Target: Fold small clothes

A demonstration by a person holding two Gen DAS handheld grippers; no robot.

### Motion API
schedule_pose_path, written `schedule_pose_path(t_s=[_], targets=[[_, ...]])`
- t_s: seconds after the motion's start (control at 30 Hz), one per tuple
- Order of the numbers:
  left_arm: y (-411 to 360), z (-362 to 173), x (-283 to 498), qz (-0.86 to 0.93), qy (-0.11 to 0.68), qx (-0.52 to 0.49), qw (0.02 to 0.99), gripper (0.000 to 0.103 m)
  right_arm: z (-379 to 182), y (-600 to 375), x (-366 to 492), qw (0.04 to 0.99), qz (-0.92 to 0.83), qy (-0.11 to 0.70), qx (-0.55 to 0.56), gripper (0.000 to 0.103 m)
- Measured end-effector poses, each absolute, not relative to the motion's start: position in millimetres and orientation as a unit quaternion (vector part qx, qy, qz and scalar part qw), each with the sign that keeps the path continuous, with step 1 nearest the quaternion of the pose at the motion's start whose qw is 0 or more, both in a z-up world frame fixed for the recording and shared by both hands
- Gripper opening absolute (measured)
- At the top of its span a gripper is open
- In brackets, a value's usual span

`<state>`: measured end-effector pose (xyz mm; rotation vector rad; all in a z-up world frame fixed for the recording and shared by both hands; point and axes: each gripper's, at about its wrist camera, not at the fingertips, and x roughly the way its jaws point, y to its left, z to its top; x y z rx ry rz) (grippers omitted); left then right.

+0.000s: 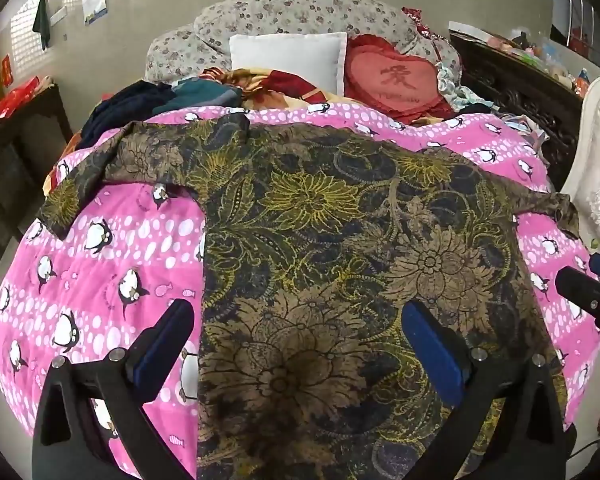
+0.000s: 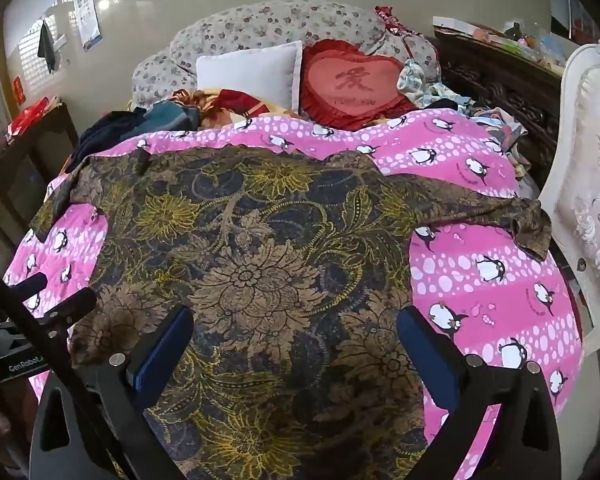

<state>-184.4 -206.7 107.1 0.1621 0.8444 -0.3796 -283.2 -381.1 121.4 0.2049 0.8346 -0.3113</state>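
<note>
A dark floral shirt with yellow and brown flowers (image 1: pixel 340 248) lies spread flat on the pink penguin quilt (image 1: pixel 100 264), sleeves out to both sides. It also shows in the right wrist view (image 2: pixel 252 272). My left gripper (image 1: pixel 300 320) is open and empty, hovering over the shirt's lower left part, one finger over the quilt. My right gripper (image 2: pixel 296 324) is open and empty over the shirt's lower right part. The right gripper's fingers (image 1: pixel 592 288) show at the right edge of the left wrist view; the left gripper's fingers (image 2: pixel 56 304) show at the left edge of the right wrist view.
A white pillow (image 1: pixel 288 56) and a red heart cushion (image 1: pixel 396 76) lie at the bed head. Dark clothes (image 1: pixel 140 104) are piled at the back left. A dark carved cabinet (image 1: pixel 520 84) and a white chair (image 2: pixel 588 168) stand at the right.
</note>
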Motion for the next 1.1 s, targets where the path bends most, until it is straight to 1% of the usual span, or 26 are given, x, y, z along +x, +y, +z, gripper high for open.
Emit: schedule_pose_path(t_s=[0.33,0.87,1.1], targets=[[-209.0,103.9,-182.5,-0.180,0.404,0.084,0.893,0.103,111.6,-389.1,-278.2,0.891,-0.151,0.414,0.106,0.103],[-222.1,95.6,-184.1,-0.169,0.401,0.109,0.894,0.103,108.5,-389.7,-276.2,0.896,-0.152,0.406,0.098,0.103],[-222.3,92.4,-183.6,-0.175,0.408,0.102,0.890,0.103,107.8,-390.6,-276.6,0.895,-0.152,0.408,0.096,0.103]])
